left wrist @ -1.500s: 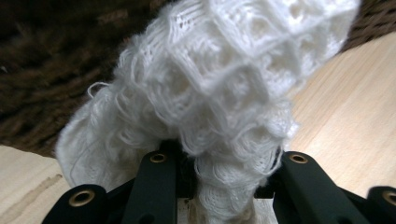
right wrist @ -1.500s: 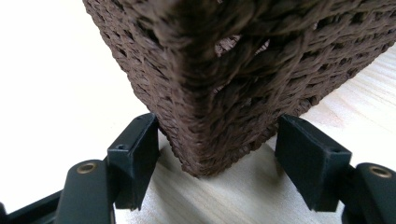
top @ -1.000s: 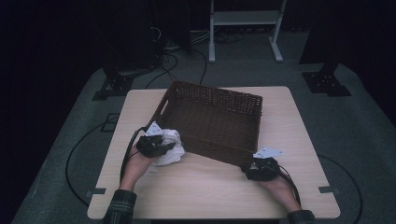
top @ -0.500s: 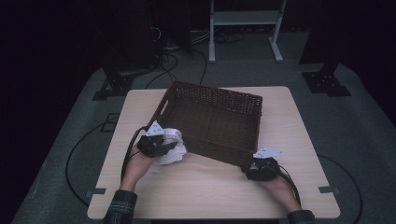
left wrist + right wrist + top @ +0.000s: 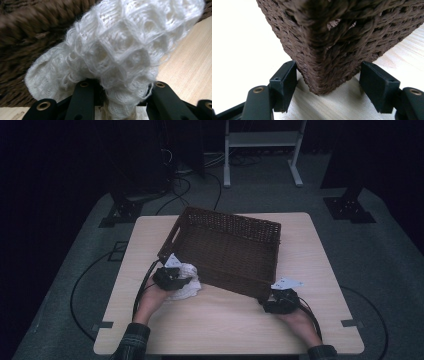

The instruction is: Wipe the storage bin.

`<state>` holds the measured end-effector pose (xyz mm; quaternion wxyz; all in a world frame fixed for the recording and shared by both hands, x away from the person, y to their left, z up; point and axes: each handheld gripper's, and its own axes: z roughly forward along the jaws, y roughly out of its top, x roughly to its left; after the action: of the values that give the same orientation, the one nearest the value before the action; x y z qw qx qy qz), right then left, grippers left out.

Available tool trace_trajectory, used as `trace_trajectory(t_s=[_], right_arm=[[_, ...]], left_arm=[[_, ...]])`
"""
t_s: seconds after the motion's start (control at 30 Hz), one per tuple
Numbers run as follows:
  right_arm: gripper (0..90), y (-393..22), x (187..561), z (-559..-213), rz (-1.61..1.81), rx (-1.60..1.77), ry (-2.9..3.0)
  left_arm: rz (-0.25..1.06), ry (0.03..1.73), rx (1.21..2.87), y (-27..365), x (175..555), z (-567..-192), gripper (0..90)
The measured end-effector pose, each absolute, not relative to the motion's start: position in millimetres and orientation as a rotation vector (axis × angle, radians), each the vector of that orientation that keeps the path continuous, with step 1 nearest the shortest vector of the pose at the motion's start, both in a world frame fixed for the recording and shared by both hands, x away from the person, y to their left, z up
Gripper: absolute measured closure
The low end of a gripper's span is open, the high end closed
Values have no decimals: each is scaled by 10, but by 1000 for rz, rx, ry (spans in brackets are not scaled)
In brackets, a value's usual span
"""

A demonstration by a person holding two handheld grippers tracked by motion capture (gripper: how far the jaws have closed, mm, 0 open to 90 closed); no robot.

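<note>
The left gripper (image 5: pixel 172 277) is clenched on a white, open-knit woollen cloth (image 5: pixel 186 282). In the left gripper view the cloth (image 5: pixel 117 52) is bunched between the two black jaws, spills up and over them, and leans against the wall of the dark brown woven wicker basket (image 5: pixel 30 32) behind it. From above, the cloth lies on the pale wooden table (image 5: pixel 225 330), right against the near long wall of the basket (image 5: pixel 225 247), close to the basket's left end with its handle cutout.

The right gripper (image 5: pixel 281 300) sits at the basket's near right corner. In the right gripper view that corner (image 5: pixel 329 50) stands between the spread jaws; the left jaw lies against the weave, while the right jaw seems just clear of it, though the angle makes that hard to judge, so the jaws are released rather than pinching.

The basket sits skewed on the table, its far wall near the back edge. Bare wood runs along the front, between the two hands, and on both sides of the basket. No writing or labels can be read anywhere.
</note>
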<state>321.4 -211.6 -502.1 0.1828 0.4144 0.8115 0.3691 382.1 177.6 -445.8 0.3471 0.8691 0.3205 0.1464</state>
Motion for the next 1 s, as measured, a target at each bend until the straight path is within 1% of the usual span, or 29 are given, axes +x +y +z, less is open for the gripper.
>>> trace_trajectory(t_s=[0.3,0.53,0.73,1.0], right_arm=[[301,-2117,3214,-5021,1041,1169,2290],[301,-2117,3214,-5021,1041,1168,2290],[301,-2117,3214,-5021,1041,1168,2290],[301,-2117,3214,-5021,1041,1168,2290]], left_arm=[[361,847,2320,1758,3870,-4622,681],[348,857,2320,1757,3875,-4670,681],[355,843,2300,1770,3853,-4584,681],[393,801,2244,1762,3774,-4371,681]])
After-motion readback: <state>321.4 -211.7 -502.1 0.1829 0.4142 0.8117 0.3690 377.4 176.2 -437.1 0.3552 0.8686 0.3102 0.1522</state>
